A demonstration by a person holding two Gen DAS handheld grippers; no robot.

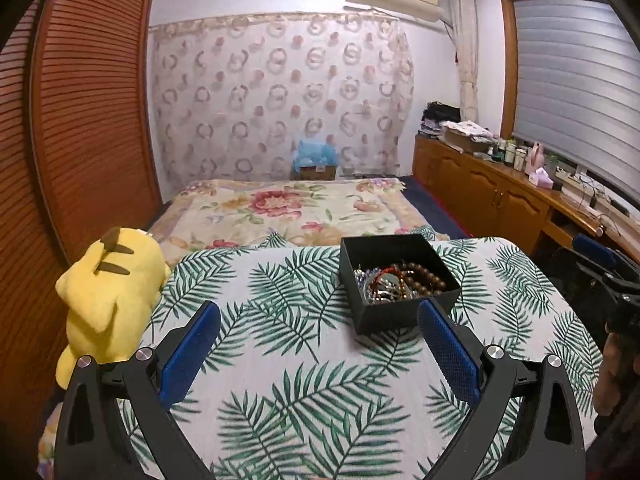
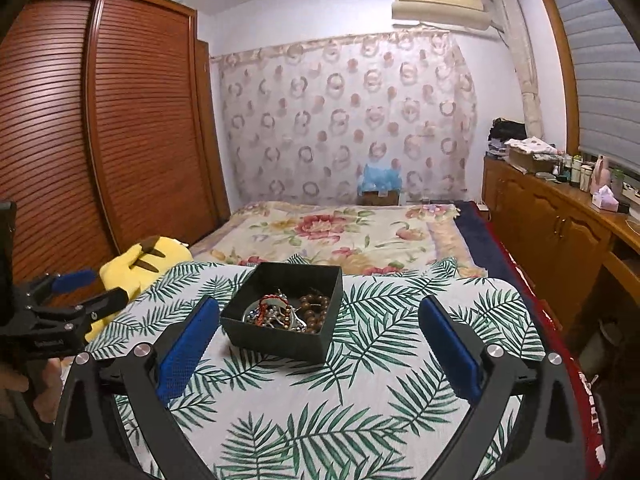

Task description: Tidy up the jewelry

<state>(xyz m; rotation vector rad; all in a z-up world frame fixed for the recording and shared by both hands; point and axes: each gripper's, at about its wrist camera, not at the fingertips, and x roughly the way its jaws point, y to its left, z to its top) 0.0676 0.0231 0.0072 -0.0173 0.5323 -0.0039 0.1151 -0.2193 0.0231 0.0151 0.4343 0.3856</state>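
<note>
So the jewelry all looks to be piled in the one small square black cardboard box (image 1: 394,280), which is parked on the palm-leaf-print cloth over the tabletop (image 1: 280,360), at about 1 o'clock from the left gripper (image 1: 320,340) and 11 o'clock from the right gripper (image 2: 320,340). Both grippers are spread wide with nothing caught between the blue pads, and both are held back from the box, not touching it. Inside, a brown wooden bead bracelet (image 1: 424,276) is heaped toward the 3 o'clock side, a red cord bracelet (image 2: 268,304) sits nearer the middle, and a tangle of silvery chains (image 2: 280,322) is mixed under them; individual pieces can't really be told apart. If anything is picked next, the wooden beads would probably be the easy grab, since they're chunky and on top. It'd be best approached from above with the box steadied, because the chains look likely to be dragged along. A yellow plush toy (image 1: 108,296) is lying off at 9 o'clock.
</note>
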